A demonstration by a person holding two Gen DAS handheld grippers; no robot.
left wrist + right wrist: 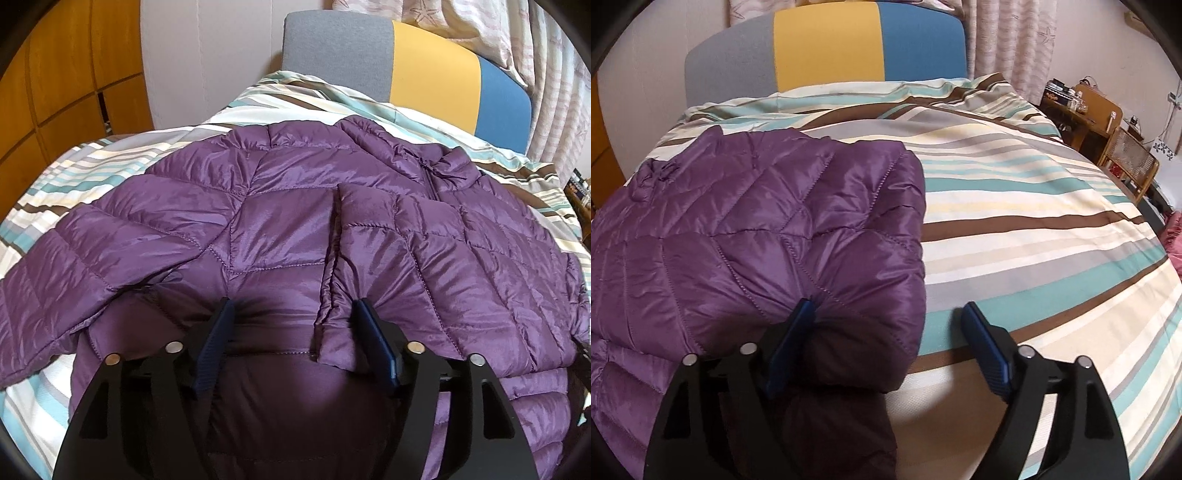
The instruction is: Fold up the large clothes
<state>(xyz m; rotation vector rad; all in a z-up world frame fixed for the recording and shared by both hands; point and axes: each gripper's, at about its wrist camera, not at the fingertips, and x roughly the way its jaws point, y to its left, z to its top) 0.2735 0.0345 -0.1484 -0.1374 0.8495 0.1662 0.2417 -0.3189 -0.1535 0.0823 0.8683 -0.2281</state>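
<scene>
**Purple down jacket lies half folded on the bed**

The purple down jacket (295,229) lies on the striped duvet (1034,221), one sleeve (369,258) already laid across the body. The left gripper (293,314) and the right gripper (886,314) both stand spread apart over the near hem, clamping nothing. The shell looks light, puffy and slippery; I would pinch at the quilted seams, near the hem corners.
</scene>
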